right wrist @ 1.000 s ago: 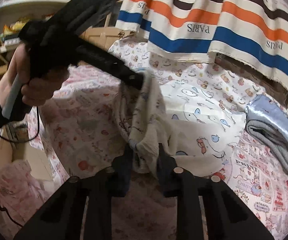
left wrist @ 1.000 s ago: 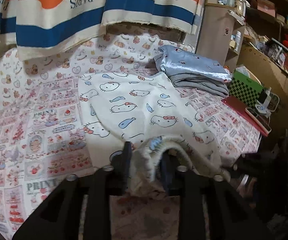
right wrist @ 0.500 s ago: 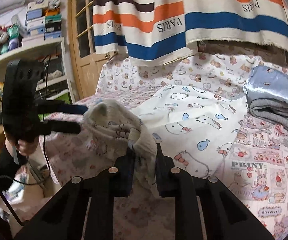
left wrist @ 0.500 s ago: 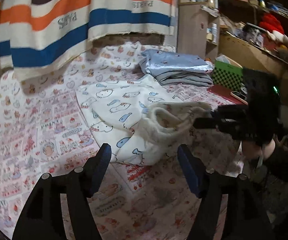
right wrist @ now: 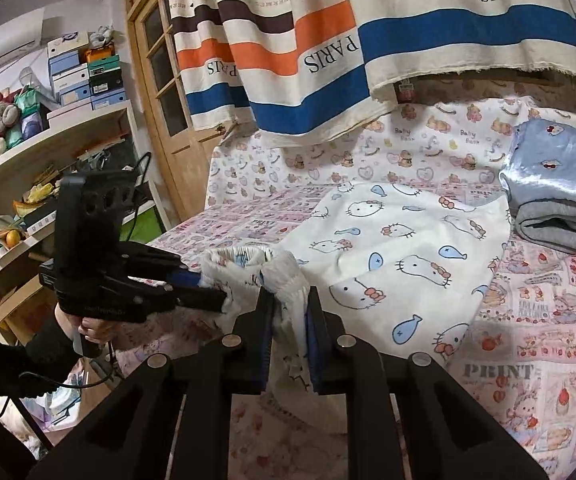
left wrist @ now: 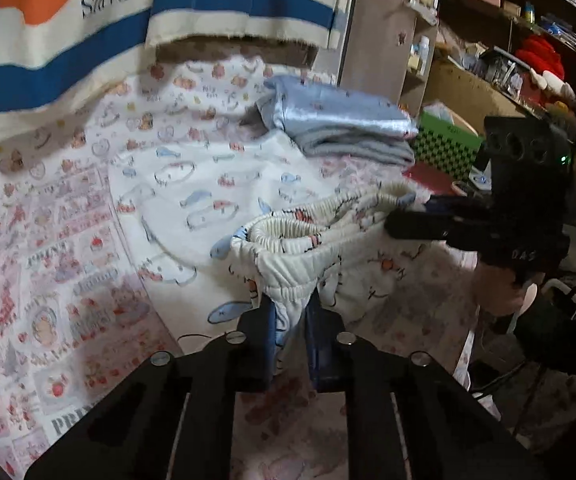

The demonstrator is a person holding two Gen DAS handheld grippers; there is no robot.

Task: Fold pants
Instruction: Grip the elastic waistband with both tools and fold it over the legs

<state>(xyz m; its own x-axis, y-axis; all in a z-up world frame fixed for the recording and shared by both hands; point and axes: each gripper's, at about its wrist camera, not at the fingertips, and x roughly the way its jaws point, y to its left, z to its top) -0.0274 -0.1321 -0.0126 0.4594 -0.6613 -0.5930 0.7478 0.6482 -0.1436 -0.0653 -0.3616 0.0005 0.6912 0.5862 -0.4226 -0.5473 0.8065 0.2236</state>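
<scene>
step: re-grip waistband | left gripper [left wrist: 290,312] fingers have just been closing, now pinching the pants [left wrist: 300,264] at the elastic | right gripper [right wrist: 288,312] also clamped on it | waistband spans between them, legs lie away toward frame centre on the bed [right wrist: 528,320] | hidden: hems, blurred; folded pile [right wrist: 560,200] at right

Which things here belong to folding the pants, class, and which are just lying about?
In the job:
- white cartoon-print pants, waistband lifted
- left gripper, whose jaws have just been closing, now shut on the waistband
- right gripper, shut on the waistband

Lying about:
- folded blue and grey stack
- striped PARIS cloth
- green checkered box
- shelf boxes
</scene>
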